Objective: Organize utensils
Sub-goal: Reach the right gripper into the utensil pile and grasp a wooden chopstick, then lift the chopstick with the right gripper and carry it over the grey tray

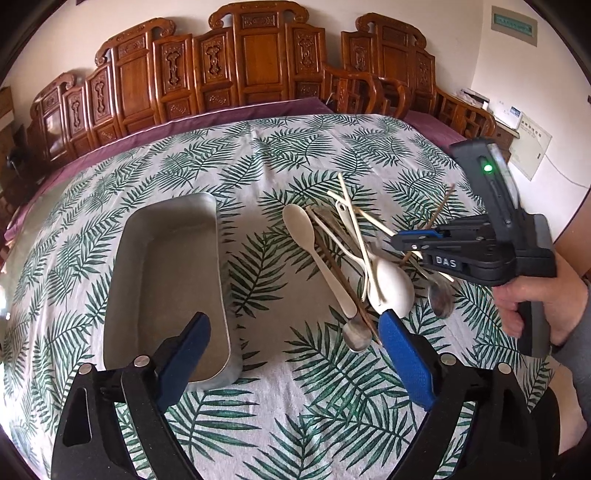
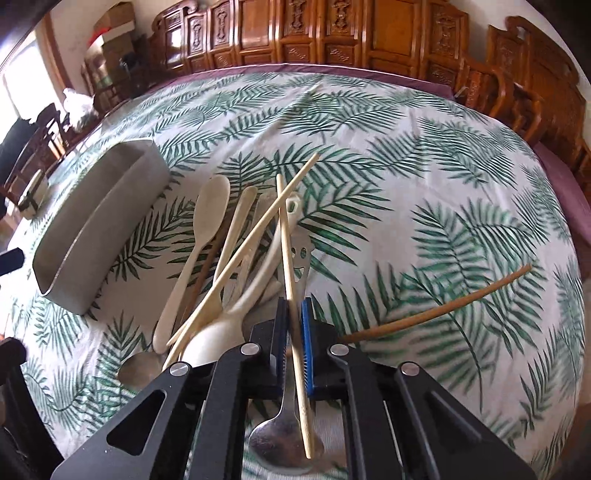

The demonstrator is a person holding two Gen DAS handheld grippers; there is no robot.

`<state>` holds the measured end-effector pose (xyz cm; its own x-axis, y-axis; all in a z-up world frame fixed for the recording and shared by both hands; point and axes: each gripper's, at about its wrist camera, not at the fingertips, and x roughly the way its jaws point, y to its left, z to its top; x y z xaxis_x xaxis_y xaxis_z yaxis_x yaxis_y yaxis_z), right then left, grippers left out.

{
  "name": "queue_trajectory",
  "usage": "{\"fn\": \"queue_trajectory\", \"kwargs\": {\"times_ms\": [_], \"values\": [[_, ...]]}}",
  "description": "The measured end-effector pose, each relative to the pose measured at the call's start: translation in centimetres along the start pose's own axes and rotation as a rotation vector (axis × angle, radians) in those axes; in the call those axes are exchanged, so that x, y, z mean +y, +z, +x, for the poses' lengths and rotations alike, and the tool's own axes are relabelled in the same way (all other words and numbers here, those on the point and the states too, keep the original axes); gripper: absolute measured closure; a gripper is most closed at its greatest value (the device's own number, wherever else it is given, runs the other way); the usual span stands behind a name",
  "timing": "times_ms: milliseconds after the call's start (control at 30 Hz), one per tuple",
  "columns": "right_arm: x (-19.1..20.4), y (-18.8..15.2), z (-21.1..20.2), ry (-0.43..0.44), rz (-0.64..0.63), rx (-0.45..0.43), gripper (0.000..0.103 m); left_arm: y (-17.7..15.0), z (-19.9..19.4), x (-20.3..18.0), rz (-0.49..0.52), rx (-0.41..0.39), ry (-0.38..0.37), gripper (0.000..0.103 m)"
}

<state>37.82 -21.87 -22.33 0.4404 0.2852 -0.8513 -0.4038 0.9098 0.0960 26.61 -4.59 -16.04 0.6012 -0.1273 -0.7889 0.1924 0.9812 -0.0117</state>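
1. Surface covered by a white cloth with green fern print (image 1: 280, 155), lightly wrinkled.
2. Purple underlay (image 1: 221, 116) shows along the far edge.
3. Carved wooden bench backs (image 1: 258, 55) stand behind.
4. Cardboard boxes (image 2: 114, 33) stacked far left.

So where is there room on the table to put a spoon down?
Inside the metal tray, which holds nothing. Also the bare cloth between tray and utensil pile, and the far tablecloth. It is crowded in the pile, where the right gripper reaches.
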Motion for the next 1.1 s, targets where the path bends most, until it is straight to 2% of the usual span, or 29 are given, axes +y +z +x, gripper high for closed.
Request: {"fn": "queue_trajectory", "kwargs": {"times_ms": [100, 433, 567, 700, 800, 967, 1100], "values": [[-0.7, -0.7, -2.1, 0.006, 0.054, -0.035, 0.097, 0.5, 0.4, -0.8, 0.014, 0.001, -0.004, 0.018], [-2.5, -2.2, -6.4, -0.040, 0.097, -0.120, 0.097, 2.3, 3.3, -3.5, 0.064, 0.021, -0.018, 0.026], [-3.8, -3.6, -7.9, -0.040, 0.153, -0.138, 0.097, 3.3, 4.8, -4.6, 0.094, 0.036, -0.033, 0.037], [-4.6, -5.1, -8.4, -0.041, 0.192, -0.143, 0.097, 4.4, 6.6, -5.2, 0.107, 0.064, -0.084, 0.047], [-4.9, -5.9, -8.5, -0.044, 0.209, -0.143, 0.097, 5.1, 8.4, -5.5, 0.101, 0.101, -0.113, 0.062], [-5.3, -6.9, -8.4, -0.040, 0.229, -0.147, 0.097, 5.7, 10.7, -6.6, 0.111, 0.153, -0.135, 0.078], [-5.5, -6.8, -8.9, -0.047, 0.230, -0.155, 0.097, 6.0, 12.2, -7.1, 0.113, 0.193, -0.143, 0.081]]}}
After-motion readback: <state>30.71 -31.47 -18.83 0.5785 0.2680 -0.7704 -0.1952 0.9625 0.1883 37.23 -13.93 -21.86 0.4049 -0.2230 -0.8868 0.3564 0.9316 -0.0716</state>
